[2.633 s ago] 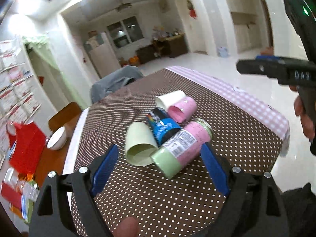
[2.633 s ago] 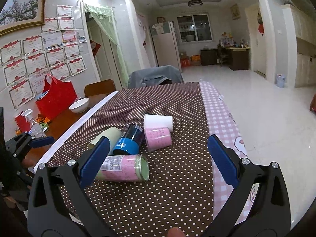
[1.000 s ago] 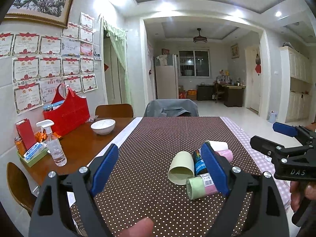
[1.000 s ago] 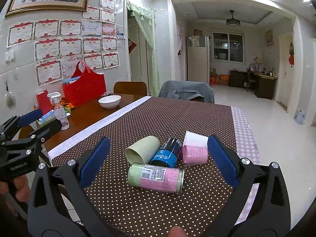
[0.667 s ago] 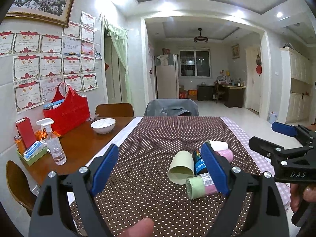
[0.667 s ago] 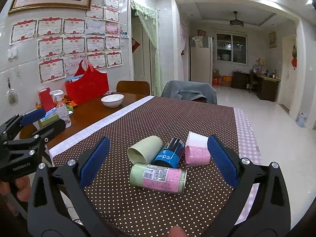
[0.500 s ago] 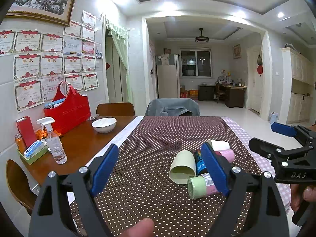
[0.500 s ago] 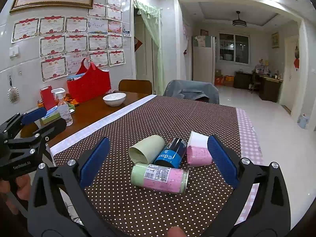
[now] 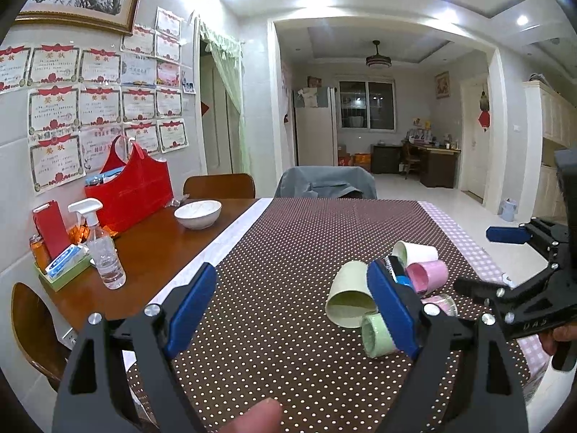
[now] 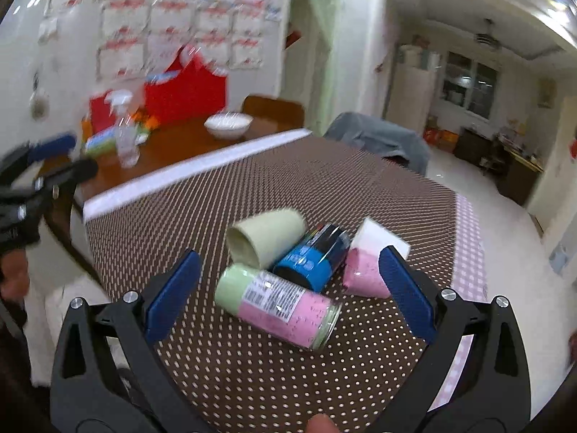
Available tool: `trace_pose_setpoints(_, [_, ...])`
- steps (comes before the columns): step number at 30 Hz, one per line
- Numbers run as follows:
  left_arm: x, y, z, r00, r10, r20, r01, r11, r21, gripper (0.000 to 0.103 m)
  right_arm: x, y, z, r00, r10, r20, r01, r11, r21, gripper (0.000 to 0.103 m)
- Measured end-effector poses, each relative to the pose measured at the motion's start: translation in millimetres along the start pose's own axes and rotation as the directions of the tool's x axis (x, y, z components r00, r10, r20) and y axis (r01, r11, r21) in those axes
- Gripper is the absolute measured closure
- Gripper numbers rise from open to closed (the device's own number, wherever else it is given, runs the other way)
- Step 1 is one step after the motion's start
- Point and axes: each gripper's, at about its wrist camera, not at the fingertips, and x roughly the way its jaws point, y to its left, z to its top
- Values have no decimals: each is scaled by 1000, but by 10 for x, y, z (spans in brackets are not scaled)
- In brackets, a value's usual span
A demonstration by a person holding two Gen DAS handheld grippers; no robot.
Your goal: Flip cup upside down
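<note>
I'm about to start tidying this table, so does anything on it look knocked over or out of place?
Yes. Every cup lies on its side in one touching cluster on the dotted tablecloth: the pale green cup, blue-and-black cup, pink-and-white cup and the labelled green-and-pink glass. None stands upright. No spill shows.

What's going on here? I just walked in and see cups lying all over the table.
A person holds a two-finger tool in each hand over the dotted tablecloth. Both the left tool and right tool are open and empty. The green cup, blue cup and pink cup lie sideways, none flipped yet.
</note>
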Motion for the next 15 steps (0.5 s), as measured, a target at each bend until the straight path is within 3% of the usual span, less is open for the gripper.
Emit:
trace_pose_setpoints(7, [216, 27, -96, 999, 2, -48, -2, 1000, 3, 19, 391, 179, -96, 983, 81, -164, -118, 967, -227, 6])
trace_pose_setpoints(15, [401, 42, -170, 996, -1, -85, 2, 1000, 6, 19, 674, 231, -54, 948, 134, -290, -235, 907, -349, 6])
